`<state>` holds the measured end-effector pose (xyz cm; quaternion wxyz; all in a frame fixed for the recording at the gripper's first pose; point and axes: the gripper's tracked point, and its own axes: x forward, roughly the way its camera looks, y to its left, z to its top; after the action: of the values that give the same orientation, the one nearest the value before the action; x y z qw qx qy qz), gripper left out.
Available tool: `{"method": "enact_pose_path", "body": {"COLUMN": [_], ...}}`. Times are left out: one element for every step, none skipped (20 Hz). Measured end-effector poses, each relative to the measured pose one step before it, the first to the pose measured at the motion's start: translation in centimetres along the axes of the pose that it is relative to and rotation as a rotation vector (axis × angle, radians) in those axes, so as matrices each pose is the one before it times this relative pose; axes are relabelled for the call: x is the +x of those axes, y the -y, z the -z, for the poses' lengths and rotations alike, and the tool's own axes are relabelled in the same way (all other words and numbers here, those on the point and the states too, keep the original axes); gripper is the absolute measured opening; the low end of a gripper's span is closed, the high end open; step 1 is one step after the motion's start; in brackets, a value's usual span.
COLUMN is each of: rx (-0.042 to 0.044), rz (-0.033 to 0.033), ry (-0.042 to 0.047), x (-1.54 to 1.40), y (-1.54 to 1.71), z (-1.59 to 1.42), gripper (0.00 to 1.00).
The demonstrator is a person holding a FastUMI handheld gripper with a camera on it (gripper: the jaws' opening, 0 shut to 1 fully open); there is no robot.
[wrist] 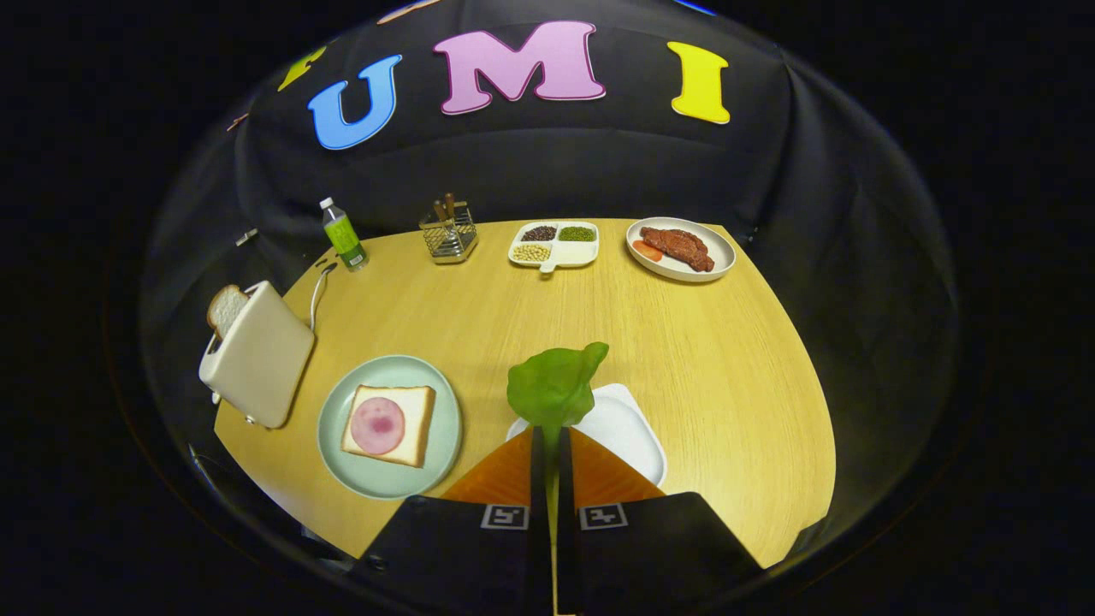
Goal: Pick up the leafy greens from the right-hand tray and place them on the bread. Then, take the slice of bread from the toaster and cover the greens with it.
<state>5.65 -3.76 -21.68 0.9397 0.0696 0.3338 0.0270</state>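
A: What are the fingers at?

B: Closed on the stem of the leafy greens; the leaf stands up just ahead of the tips, above the white tray.

A: And the bread?

B: One slice with a round of ham lies on the pale green plate, beside the tray on the tabletop. Another slice sticks out of the cream toaster next to it.

A: Beyond them?

B: A green bottle, a wire caddy, a divided dish of beans and a plate of meat near the far edge.
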Motion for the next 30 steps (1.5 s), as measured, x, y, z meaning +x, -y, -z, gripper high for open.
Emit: {"method": "enact_pose_path", "body": {"rx": [0.00561,-0.00602,-0.01596,-0.02031,-0.01570,-0.01042,-0.01051,-0.01154,-0.00730,0.00067,0.00506,0.00776,0.00373,-0.00346,-0.01086,-0.01513,-0.01336,-0.00797,-0.00193,-0.00148,-0.00419,-0.00415,-0.00220,-0.00304,-0.00358,-0.00060,0.00537,0.00984,0.00952,0.00711], "rz": [-0.00928,-0.00707,-0.00404,-0.00492,-0.01053,-0.01520,-0.01418,-0.01253,-0.00467,-0.00165,-0.01171,-0.01222,-0.00869,-0.00673,-0.00413,-0.00242,-0.00686,-0.01096,-0.01420,-0.00896,-0.00369,-0.00395,-0.00354,-0.00079,0.00692,0.00612,0.00164,-0.00035,0.00244,0.00050], "ry": [0.00688,0.00843,0.01025,0.00726,0.00123,-0.00316,0.00000,0.00097,-0.00221,-0.00933,-0.00584,-0.00115,-0.00324,-0.00636,-0.00622,-0.00866,-0.01328,-0.02014,-0.01802,-0.01097,-0.00766,-0.00706,-0.00628,-0.00080,0.00221,-0.00346,-0.00770,-0.00667,-0.00394,-0.00074], "x": [-0.340,-0.314,-0.188,-0.074,-0.116,-0.073,0.099,0.117,0.025,0.235,0.109,0.273,0.350,0.283,0.322,0.444,0.457,0.429,0.314,0.375,0.398,0.333,0.314,0.232,0.205,0.287,0.222,0.246,0.149,0.102], "y": [-0.976,-0.995,-0.810,-0.936,-1.098,-1.255,-1.035,-1.129,-0.731,-0.721,-0.953,-0.856,-0.762,-0.666,-0.387,-0.421,-0.536,-0.558,-0.690,-0.543,-0.315,-0.324,-0.331,-0.172,0.004,0.051,-0.102,-0.147,-0.087,-0.054], "z": [-0.353,-0.350,-0.294,-0.190,-0.063,-0.059,-0.096,-0.291,-0.088,-0.071,-0.052,-0.240,-0.117,0.028,0.181,0.207,0.468,0.579,0.513,0.312,0.133,0.133,0.085,-0.120,-0.166,-0.100,0.070,0.051,-0.128,-0.093], "gripper": [0.07,0.07,0.07,0.07,0.07,0.07,0.07,0.07,0.07,0.07,0.07,0.07,0.07,0.07,0.07,0.07,0.07,0.07,0.07,0.07,0.07,0.07,0.09,0.09,0.09,0.13,0.13,0.13,0.16,0.18]}}
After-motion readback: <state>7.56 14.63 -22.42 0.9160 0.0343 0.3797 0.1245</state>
